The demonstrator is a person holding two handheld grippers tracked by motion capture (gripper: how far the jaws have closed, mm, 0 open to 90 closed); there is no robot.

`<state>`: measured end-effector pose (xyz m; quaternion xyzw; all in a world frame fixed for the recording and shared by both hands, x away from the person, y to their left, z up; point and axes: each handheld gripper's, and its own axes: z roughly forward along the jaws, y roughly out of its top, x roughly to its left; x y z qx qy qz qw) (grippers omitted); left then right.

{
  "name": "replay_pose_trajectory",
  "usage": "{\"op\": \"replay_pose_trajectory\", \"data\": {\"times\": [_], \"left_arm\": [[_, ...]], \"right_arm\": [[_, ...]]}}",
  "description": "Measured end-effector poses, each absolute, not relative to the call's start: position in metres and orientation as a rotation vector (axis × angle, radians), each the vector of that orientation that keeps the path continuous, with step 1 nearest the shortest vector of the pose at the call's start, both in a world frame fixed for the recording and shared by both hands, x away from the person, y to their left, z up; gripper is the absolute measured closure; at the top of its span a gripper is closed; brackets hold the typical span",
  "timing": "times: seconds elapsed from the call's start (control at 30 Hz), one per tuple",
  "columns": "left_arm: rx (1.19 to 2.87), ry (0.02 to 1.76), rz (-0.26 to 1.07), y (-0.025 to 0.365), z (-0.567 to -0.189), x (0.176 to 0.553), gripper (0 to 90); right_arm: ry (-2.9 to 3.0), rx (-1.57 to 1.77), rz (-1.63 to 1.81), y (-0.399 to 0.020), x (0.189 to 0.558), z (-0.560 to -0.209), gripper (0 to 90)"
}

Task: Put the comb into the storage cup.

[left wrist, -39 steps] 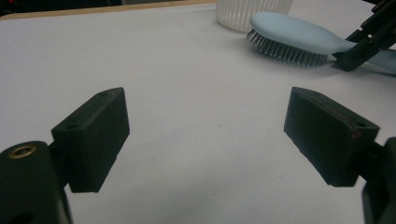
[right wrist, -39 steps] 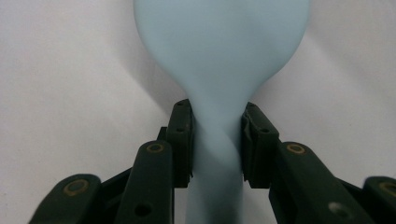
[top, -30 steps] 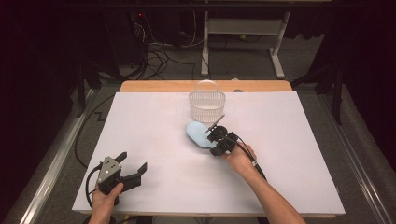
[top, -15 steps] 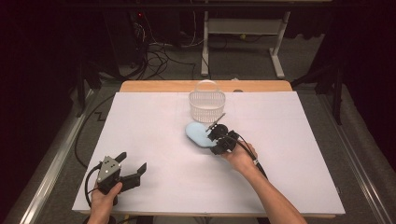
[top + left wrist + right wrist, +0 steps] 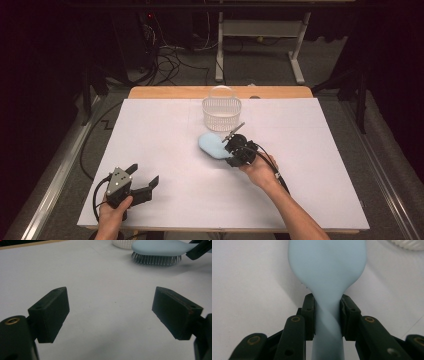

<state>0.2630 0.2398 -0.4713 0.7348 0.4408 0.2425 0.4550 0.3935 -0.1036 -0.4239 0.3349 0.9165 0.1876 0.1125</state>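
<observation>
A light blue hairbrush lies bristles-down near the middle of the white table, just in front of a white basket. My right gripper is shut on the hairbrush's handle, both pads pressing its narrow neck. In the left gripper view the hairbrush shows far off with its bristles on the table. My left gripper rests at the table's front left, jaws wide apart with nothing between them.
The white table cover spreads wide around both hands. A wooden edge runs along the far side. Cables and a desk frame lie on the dark floor beyond.
</observation>
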Motion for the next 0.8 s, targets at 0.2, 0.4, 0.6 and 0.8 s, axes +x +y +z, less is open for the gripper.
{"op": "replay_pose_trajectory", "data": {"times": [0.2,0.4,0.6,0.8], "left_arm": [[1.805,1.1,0.601,0.239,-0.472,0.264,15.1],[1.798,1.124,0.62,0.239,-0.472,0.262,15.0],[1.799,1.151,0.637,0.238,-0.473,0.263,15.0],[1.806,1.146,0.641,0.236,-0.473,0.264,15.0]], "right_arm": [[2.667,0.965,0.644,-0.113,0.387,-0.418,70.0],[2.631,0.964,0.742,-0.128,0.378,-0.416,69.9],[2.599,0.968,0.817,-0.145,0.366,-0.418,69.9],[2.595,0.973,0.87,-0.159,0.356,-0.415,69.9]]}}
